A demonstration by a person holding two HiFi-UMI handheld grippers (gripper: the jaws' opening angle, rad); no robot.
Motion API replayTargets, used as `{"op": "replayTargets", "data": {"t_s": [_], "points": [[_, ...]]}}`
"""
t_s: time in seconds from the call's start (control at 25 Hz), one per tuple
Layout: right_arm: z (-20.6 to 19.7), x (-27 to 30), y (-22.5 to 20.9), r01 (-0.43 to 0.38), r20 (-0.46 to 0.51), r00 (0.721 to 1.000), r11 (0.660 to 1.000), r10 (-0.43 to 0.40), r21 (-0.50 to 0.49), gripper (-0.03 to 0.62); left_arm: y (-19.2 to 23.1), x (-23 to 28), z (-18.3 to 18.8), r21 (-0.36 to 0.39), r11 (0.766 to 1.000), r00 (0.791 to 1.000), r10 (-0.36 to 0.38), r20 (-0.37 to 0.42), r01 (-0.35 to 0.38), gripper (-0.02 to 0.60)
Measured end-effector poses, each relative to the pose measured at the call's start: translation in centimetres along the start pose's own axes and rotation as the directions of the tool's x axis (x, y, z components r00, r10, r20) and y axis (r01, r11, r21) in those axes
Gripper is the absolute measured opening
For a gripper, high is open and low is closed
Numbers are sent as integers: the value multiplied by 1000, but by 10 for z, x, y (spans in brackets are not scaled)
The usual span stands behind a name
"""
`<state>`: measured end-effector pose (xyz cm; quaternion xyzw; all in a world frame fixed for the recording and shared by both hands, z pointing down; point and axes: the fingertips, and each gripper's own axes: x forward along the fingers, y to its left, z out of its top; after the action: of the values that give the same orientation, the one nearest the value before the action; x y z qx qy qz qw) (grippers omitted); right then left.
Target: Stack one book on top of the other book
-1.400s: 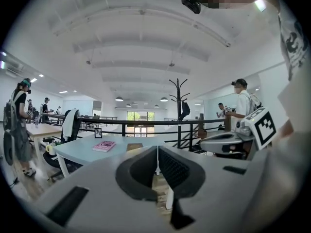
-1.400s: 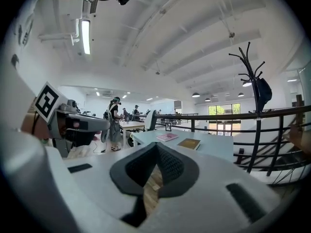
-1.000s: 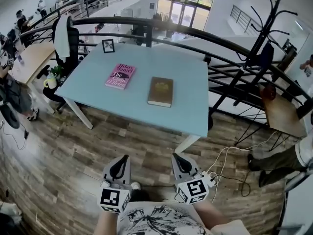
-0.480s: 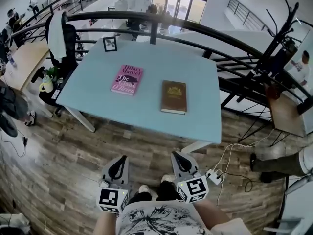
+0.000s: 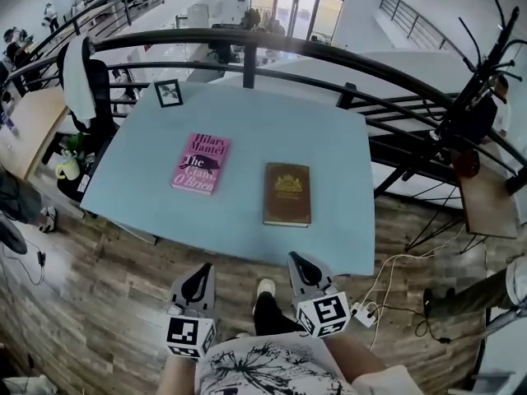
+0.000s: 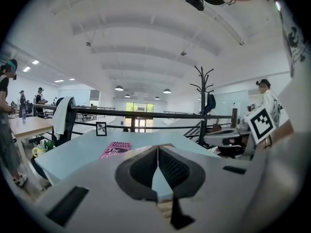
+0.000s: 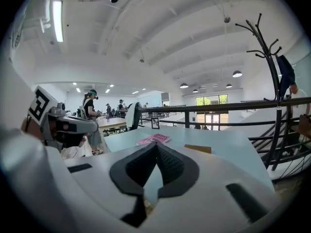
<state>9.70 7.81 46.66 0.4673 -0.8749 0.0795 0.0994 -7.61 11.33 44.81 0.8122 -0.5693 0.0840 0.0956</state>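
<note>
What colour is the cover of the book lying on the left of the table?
Pink, with dark title lettering; the pink book shows best in the head view.

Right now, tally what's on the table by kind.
Books: 2, pink book and brown book
Frames: 1, photo frame
Total: 3

Pink book [image 5: 200,164], brown book [image 5: 287,194] with gold crest, pale blue table [image 5: 247,113], black railing [image 5: 247,39]
</note>
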Motion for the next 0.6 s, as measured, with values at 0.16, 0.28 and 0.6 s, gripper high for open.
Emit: {"op": "replayTargets", "data": {"t_s": [0.16,0.28,0.6], "points": [[21,48,-51,-1,11,1000,1000,1,15,-6,12,64,31,21,1000,1000,9,19,-9,11],[38,76,-87,1,33,999,1000,-1,7,-6,16,109,48,38,999,999,5,33,-7,11],[31,109,-165,80,2,997,996,-80,47,-6,-7,199,75,49,995,996,-92,19,91,12]]}}
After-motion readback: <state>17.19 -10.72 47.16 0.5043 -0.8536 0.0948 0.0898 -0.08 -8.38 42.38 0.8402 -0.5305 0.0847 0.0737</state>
